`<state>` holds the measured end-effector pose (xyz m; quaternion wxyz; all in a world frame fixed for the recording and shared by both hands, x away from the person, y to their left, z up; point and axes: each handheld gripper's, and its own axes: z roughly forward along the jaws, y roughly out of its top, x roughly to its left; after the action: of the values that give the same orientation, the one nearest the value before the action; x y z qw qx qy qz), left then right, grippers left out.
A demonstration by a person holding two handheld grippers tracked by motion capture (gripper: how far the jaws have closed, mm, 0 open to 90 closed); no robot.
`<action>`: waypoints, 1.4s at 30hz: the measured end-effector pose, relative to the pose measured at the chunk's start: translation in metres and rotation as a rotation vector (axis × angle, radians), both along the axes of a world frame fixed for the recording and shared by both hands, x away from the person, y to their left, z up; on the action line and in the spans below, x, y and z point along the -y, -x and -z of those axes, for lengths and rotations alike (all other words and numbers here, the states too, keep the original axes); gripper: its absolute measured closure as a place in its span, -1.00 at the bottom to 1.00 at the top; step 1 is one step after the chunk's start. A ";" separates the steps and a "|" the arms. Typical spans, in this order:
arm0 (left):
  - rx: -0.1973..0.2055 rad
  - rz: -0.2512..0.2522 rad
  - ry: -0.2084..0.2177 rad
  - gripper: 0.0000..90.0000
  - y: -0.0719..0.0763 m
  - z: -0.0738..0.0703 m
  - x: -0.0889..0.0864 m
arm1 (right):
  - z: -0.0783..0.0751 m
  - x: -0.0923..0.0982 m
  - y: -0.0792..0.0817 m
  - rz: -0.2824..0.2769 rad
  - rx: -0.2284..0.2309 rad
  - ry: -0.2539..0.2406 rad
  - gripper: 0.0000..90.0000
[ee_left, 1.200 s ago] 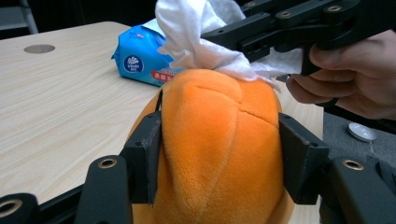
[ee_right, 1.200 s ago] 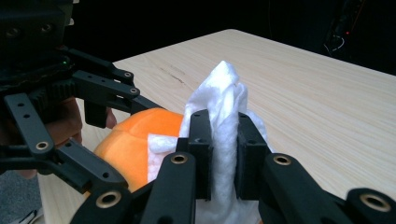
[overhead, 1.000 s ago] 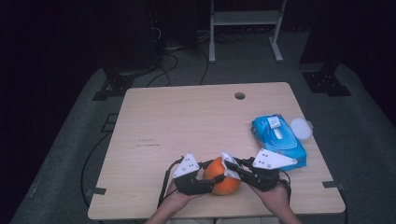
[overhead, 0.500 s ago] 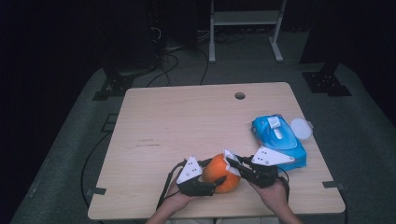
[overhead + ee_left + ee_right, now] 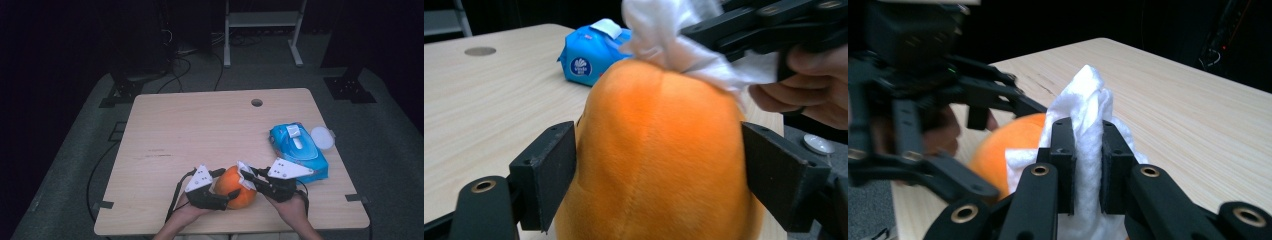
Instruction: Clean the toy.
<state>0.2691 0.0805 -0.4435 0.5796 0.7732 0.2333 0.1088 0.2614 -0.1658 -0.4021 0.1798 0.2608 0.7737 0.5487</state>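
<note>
An orange plush ball [image 5: 235, 187] rests near the table's front edge. My left gripper [image 5: 228, 184] reaches around it from the left. In the left gripper view the ball [image 5: 659, 150] spans the gap, and both pads [image 5: 549, 175] still touch its sides; these jaws have just been opening. My right gripper [image 5: 246, 176] comes in from the right, shut on a crumpled white wipe [image 5: 244, 171]. The wipe [image 5: 1083, 95] sticks up between the pressed jaws and lies against the top of the ball [image 5: 998, 145]. From the left gripper view, the wipe [image 5: 674, 35] sits on the ball's crown.
A blue pack of wipes [image 5: 298, 147] lies at the table's right side, just behind my right hand, with a white round lid [image 5: 321, 136] beside it. The wooden table [image 5: 200, 130] has a cable hole [image 5: 257, 102] near its far edge. Dark floor and stands surround it.
The left gripper's jaws stand a little wider around the orange ball than before. Both hands and the ball have stayed almost in place.
</note>
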 end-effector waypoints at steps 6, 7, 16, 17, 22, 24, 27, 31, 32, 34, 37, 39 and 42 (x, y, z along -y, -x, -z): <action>0.000 -0.038 0.001 -0.45 0.001 0.001 0.005 | -0.005 -0.017 0.016 -0.052 0.060 0.047 0.76; -0.004 -0.039 0.001 -0.44 0.001 0.001 0.005 | -0.005 -0.017 0.015 -0.050 0.064 0.055 0.76; -0.011 -0.009 0.016 -0.42 -0.001 0.000 0.001 | 0.000 -0.001 -0.002 0.004 0.014 0.002 0.76; -0.003 -0.013 0.009 -0.37 -0.001 0.001 0.004 | 0.000 -0.002 -0.001 0.009 0.019 0.009 0.76; 0.008 -0.024 -0.005 -0.29 0.002 0.001 0.007 | -0.005 -0.020 0.018 -0.047 0.082 0.078 0.76; 0.005 -0.027 -0.006 -0.27 0.003 0.001 0.005 | -0.006 -0.022 0.018 -0.042 0.098 0.114 0.77; 0.006 -0.025 -0.003 -0.26 0.003 0.002 0.003 | -0.006 -0.009 0.005 0.008 0.077 0.077 0.76; 0.005 -0.019 -0.003 -0.28 0.002 0.002 0.004 | -0.001 0.011 -0.007 0.064 0.023 0.040 0.76; 0.007 -0.019 -0.003 -0.28 0.002 0.003 0.005 | -0.001 0.011 -0.005 0.064 0.025 0.046 0.76; 0.004 -0.028 -0.001 -0.28 0.002 0.003 0.005 | -0.002 0.007 0.001 0.042 0.035 0.047 0.76; -0.010 -0.036 0.014 -0.29 0.001 0.004 0.004 | -0.006 -0.009 0.015 -0.027 0.064 0.084 0.76; -0.018 -0.040 0.019 -0.29 0.001 0.005 0.003 | -0.007 -0.014 0.018 -0.033 0.083 0.110 0.76; -0.009 -0.041 0.012 -0.28 0.001 0.004 0.002 | -0.006 -0.003 0.006 -0.002 0.058 0.083 0.76</action>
<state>0.2676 0.0783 -0.4474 0.5806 0.7653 0.2525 0.1158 0.2550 -0.1626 -0.3964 0.2123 0.2360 0.7906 0.5236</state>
